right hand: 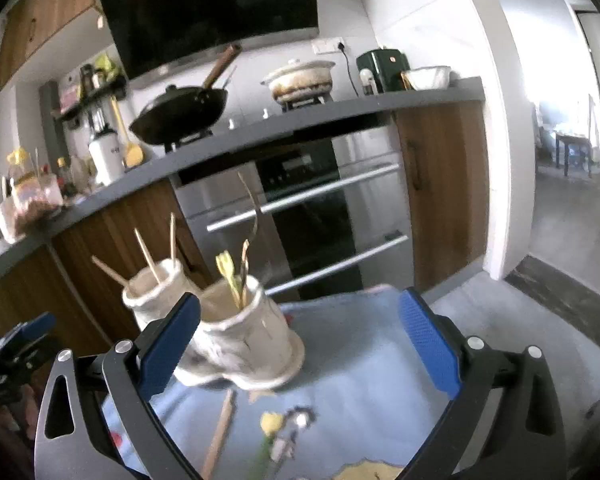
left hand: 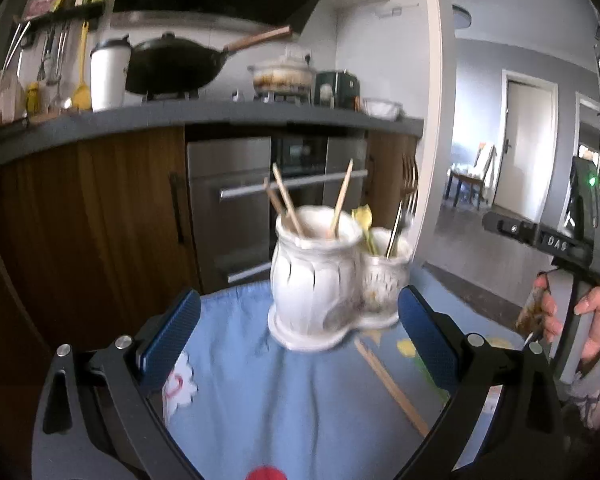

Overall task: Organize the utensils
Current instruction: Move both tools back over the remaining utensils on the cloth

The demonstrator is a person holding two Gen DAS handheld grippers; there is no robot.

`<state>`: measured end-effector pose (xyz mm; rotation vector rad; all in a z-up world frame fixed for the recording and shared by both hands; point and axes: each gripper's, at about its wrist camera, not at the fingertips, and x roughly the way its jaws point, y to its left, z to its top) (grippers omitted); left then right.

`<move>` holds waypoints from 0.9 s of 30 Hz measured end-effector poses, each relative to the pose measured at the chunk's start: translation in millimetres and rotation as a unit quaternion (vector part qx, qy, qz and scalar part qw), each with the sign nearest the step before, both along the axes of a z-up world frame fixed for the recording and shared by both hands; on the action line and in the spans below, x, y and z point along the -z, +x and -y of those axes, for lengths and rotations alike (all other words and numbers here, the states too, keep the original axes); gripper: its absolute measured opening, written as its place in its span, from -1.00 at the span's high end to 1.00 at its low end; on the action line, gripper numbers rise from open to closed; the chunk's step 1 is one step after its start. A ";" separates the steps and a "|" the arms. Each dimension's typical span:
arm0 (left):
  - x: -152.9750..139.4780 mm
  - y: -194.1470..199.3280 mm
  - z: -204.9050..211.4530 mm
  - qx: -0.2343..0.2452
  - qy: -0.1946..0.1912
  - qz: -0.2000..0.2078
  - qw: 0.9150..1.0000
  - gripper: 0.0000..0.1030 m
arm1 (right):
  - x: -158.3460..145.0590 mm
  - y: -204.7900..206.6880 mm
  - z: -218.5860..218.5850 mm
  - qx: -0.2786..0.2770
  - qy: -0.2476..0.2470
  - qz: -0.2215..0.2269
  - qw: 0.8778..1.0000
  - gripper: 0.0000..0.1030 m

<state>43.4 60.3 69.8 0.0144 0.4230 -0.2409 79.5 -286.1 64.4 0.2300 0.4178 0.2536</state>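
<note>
Chopstick [left hand: 392, 386] flat on cloth [left hand: 260, 400] beside holder [left hand: 320, 276].

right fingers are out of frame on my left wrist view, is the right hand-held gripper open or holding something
Observer: The right hand-held gripper is open and empty, its left finger overlapping the white ceramic holder in the right wrist view.
Operator: where's the loose chopstick relative to it
Observer: The chopstick lies on the blue cloth in front of the holder's base, between the gripper's fingers in the view and closer to the left one.
</note>
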 end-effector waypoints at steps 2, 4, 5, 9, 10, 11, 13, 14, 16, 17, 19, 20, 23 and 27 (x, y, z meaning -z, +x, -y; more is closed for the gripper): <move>8.9 -4.2 1.2 -0.002 0.009 -0.012 1.000 -0.89 | 7.7 -4.5 2.2 0.002 0.001 -0.012 1.000 -0.90; 17.0 -7.6 1.2 -0.003 0.012 -0.025 1.000 -0.89 | 15.6 -8.1 3.7 0.000 -0.001 -0.024 1.000 -0.90; 21.1 -9.6 1.2 -0.002 0.013 -0.032 0.999 -0.89 | 20.2 -9.7 3.9 -0.001 -0.006 -0.030 1.000 -0.90; 36.6 -12.6 1.1 -0.002 0.013 -0.053 0.999 -0.89 | 33.5 -14.6 6.6 0.005 -0.015 -0.052 0.999 -0.90; 39.9 -13.2 0.4 -0.002 0.011 -0.058 0.998 -0.89 | 35.5 -15.1 7.1 0.005 -0.016 -0.054 0.998 -0.90; 44.3 -13.6 0.1 -0.002 0.010 -0.066 0.998 -0.89 | 39.0 -16.3 6.9 0.005 -0.020 -0.060 0.998 -0.90; 54.0 -14.6 1.4 -0.004 0.013 -0.079 0.997 -0.89 | 44.9 -16.5 6.0 0.007 -0.028 -0.072 0.997 -0.90; 60.4 -15.3 2.6 -0.003 0.017 -0.087 0.996 -0.89 | 50.0 -15.7 5.7 0.007 -0.031 -0.080 0.996 -0.90; 68.7 -14.7 3.8 -0.002 0.018 -0.098 0.995 -0.89 | 57.6 -14.2 4.0 0.006 -0.033 -0.094 0.995 -0.90; 72.6 -14.1 4.4 -0.001 0.018 -0.104 0.994 -0.89 | 62.9 -13.6 2.2 0.006 -0.036 -0.104 0.994 -0.90; 82.0 -12.9 6.4 -0.001 0.020 -0.117 0.993 -0.89 | 70.8 -11.9 -2.1 0.004 -0.042 -0.120 0.992 -0.90; 86.3 -12.7 8.0 -0.001 0.023 -0.122 0.992 -0.89 | 73.8 -11.3 -4.8 0.001 -0.044 -0.125 0.991 -0.90; 96.4 -12.5 12.8 0.005 0.032 -0.134 0.990 -0.89 | 81.3 -10.7 -15.0 -0.012 -0.057 -0.135 0.989 -0.90; 105.3 -11.0 16.9 0.010 0.035 -0.146 0.989 -0.89 | 93.1 -10.5 -30.8 -0.029 -0.094 -0.150 0.984 -0.90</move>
